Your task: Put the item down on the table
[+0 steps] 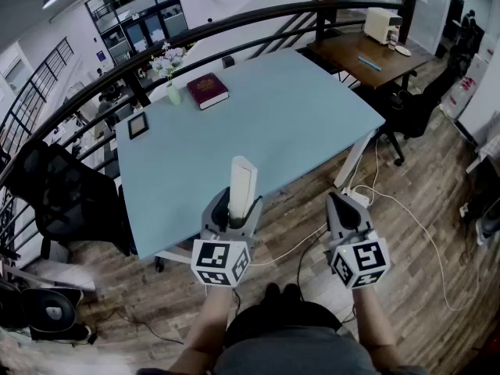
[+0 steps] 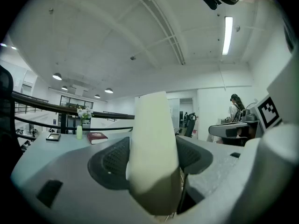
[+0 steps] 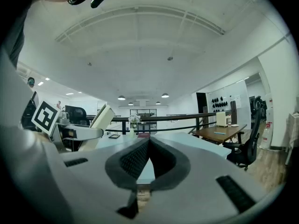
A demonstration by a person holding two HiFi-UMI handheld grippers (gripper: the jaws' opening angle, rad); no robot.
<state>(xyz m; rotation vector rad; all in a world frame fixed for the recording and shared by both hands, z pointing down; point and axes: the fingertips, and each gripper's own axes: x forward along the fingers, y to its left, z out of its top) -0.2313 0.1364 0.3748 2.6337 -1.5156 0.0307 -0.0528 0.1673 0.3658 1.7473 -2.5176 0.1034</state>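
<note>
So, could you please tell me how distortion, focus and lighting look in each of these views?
Head view: strong fisheye, the black railing bows into an arc; even indoor light. Left gripper view: the white item sits so close that it looks soft, and the ceiling strip light is blown out. Right gripper view: black corners round a circular image.

item base: hidden in left gripper fingers | book cover print: too small to read
</note>
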